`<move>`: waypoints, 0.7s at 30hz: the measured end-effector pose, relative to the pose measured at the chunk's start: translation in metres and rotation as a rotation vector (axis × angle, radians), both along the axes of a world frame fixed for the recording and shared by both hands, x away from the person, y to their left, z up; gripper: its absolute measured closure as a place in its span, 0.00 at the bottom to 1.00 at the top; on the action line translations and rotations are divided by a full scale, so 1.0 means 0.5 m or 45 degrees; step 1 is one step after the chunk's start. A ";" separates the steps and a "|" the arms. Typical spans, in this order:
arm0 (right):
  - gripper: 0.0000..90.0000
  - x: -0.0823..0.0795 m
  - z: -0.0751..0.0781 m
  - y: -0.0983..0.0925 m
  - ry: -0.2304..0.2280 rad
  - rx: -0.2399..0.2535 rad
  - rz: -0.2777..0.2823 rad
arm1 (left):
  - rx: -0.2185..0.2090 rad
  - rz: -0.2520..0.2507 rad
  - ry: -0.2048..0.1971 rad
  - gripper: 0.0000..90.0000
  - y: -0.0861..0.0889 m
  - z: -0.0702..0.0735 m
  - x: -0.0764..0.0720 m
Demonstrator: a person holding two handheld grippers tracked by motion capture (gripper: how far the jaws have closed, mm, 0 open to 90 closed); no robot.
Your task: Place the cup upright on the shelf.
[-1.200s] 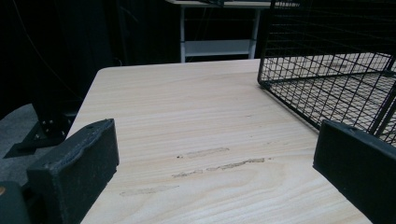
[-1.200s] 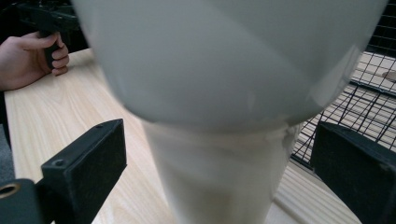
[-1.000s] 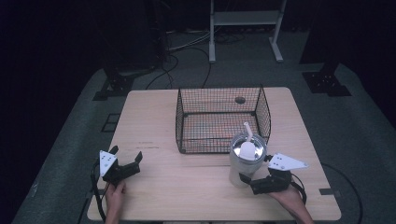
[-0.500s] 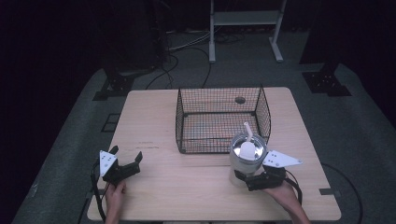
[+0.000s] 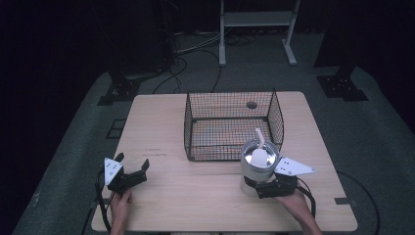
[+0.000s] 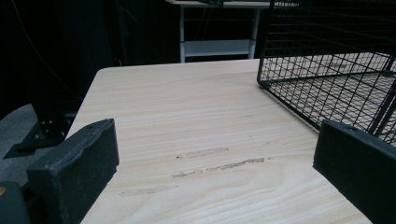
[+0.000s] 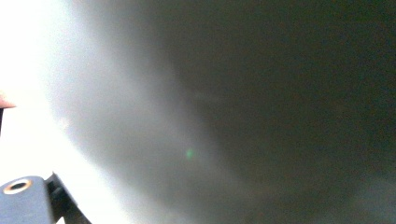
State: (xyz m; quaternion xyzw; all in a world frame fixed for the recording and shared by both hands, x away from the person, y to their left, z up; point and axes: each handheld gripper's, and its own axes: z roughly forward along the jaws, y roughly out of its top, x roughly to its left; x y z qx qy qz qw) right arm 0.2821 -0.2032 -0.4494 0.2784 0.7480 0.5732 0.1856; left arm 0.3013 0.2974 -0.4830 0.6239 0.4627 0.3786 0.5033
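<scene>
Steel canister (image 5: 259,164), round and open-topped with a white utensil (image 5: 260,145) leaning inside it, stands upright on my wooden table (image 5: 205,196), just outside the near right corner of the black wire basket (image 5: 230,122). My right gripper (image 5: 266,188) sits right against the canister's near side, low on its wall; from above I cannot tell whether its jaws are clamped on the metal or merely touching it. In the right gripper view the canister's curved wall (image 7: 196,112) looms as a blurred grey surface, bright on one side and dark on the other. My left gripper (image 5: 131,177) rests well apart, near the table's front left corner, its jaws spread wide and grasping nothing. In the left gripper view bare wood lies between those jaws, with the basket's corner (image 6: 327,60) off to one side.
</scene>
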 end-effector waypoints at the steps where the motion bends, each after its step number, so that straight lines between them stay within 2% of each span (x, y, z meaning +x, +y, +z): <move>1: 0.07 0.000 0.000 0.000 -0.002 0.000 0.001 | 0.001 0.000 0.000 0.00 0.000 0.000 0.000; 13: 0.08 0.000 -0.004 -0.004 -0.023 0.009 0.015 | -0.003 0.000 -0.001 0.00 0.000 0.000 0.000; 18: 0.08 0.002 -0.003 -0.005 -0.025 0.008 0.042 | -0.003 -0.001 -0.003 0.00 0.000 0.000 0.000; 21: 0.08 0.001 -0.001 -0.007 -0.009 0.033 0.077 | -0.003 -0.001 -0.002 0.00 0.000 0.000 0.001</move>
